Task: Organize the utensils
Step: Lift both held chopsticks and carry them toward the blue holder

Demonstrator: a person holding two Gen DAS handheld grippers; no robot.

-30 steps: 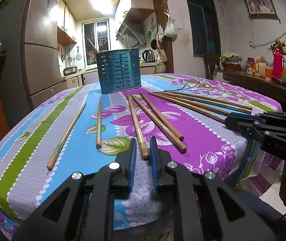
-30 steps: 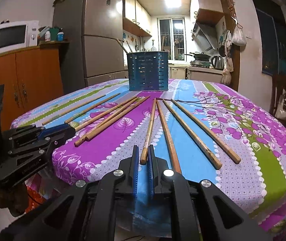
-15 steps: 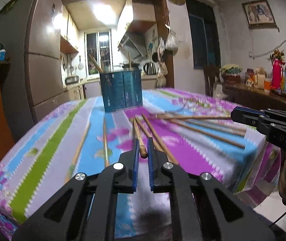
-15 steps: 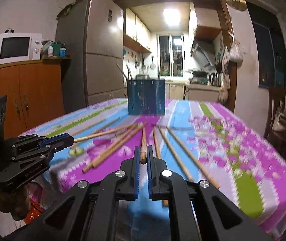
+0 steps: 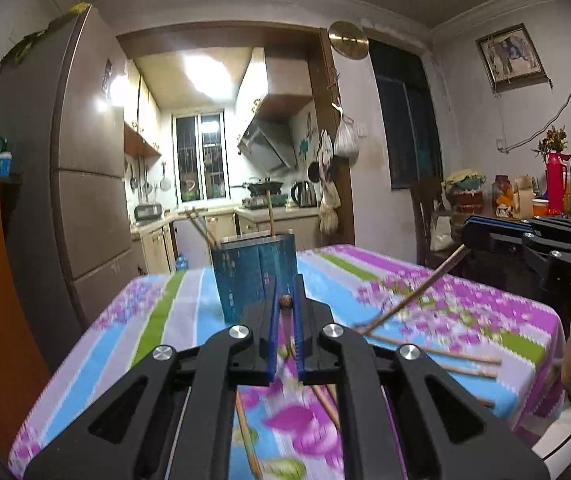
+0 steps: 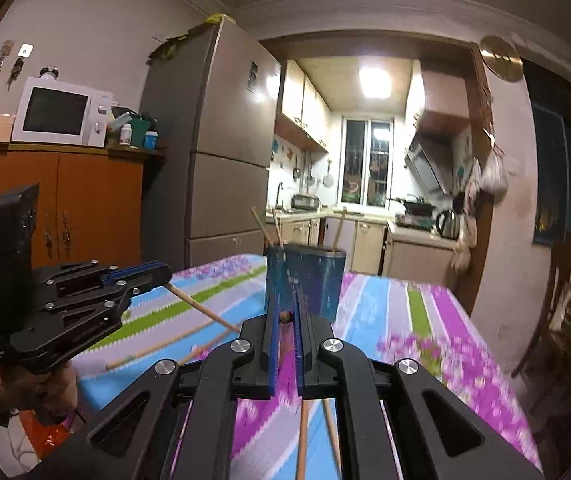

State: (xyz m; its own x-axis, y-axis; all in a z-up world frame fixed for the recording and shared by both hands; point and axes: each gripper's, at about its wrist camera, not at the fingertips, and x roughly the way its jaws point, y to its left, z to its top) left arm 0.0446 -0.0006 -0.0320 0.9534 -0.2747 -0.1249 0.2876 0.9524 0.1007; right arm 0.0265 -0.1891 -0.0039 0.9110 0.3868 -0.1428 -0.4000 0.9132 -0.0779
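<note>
Left wrist view first: the left gripper (image 5: pixel 285 300) is clamping a wooden chopstick (image 5: pixel 285 302) between its blue-padded fingers (image 5: pixel 273 320), jaws nearly together, and the stick is pointing straight along them, so only its round butt end is showing. Beyond the tips the blue utensil holder (image 5: pixel 254 276) is standing upright on the floral tablecloth (image 5: pixel 153 320), with a few chopsticks (image 5: pixel 201 232) already leaning out of its top. Over on the right edge the right gripper (image 5: pixel 470 236) is coming into shot, pinching a second chopstick (image 5: pixel 413 294) by its upper end; that stick is slanting down toward the cloth, and its low end is too blurred to say whether it is touching. More loose chopsticks (image 5: pixel 437 354) are lying flat on the cloth near the right side.

Switching to the right wrist view: the right gripper (image 6: pixel 286 316) is squeezing its chopstick (image 6: pixel 286 316) the same way, fingers almost closed, round end facing the lens. The holder (image 6: pixel 305 280) is sitting just past the tips, sticks (image 6: pixel 263 228) poking up from it. At left the left gripper (image 6: pixel 163 276) is gripping its chopstick (image 6: pixel 201 308), which is angling down and to the right toward the table. Spare chopsticks (image 6: pixel 165 344) are resting on the cloth (image 6: pixel 425 320) below it, and two more are showing under the right gripper.
</note>
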